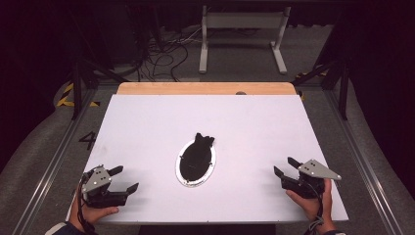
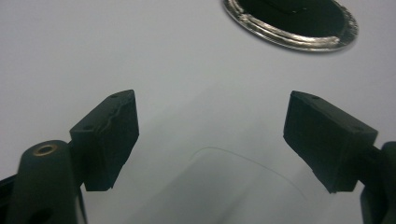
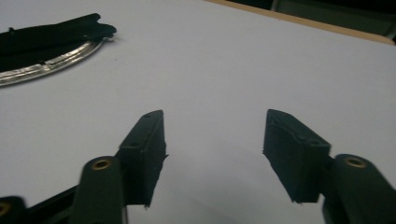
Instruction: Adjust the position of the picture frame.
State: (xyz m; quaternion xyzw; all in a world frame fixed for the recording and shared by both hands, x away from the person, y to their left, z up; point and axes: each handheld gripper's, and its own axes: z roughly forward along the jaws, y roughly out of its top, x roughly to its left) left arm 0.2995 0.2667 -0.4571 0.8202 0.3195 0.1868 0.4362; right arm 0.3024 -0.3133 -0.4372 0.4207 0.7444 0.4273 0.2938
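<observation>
An oval silver-rimmed plate sits near the middle of the white surface, with a black cloth item lying on it, one end of the cloth spilling over the plate's far rim onto the surface. The left gripper, held in a hand at the near left corner, hovers well apart from the plate on its left, its fingers spread wide with nothing between them; in the left gripper view the plate's shiny rim lies ahead and to the right of the fingers, above bare white surface. The right gripper, held in the other hand, hangs to the plate's right and nearer the person, also well clear of it, its fingers apart and empty. In the right gripper view the plate and the black cloth item appear far off at the upper left, while a strip of bare wood runs along the surface's far edge beyond the plate.
</observation>
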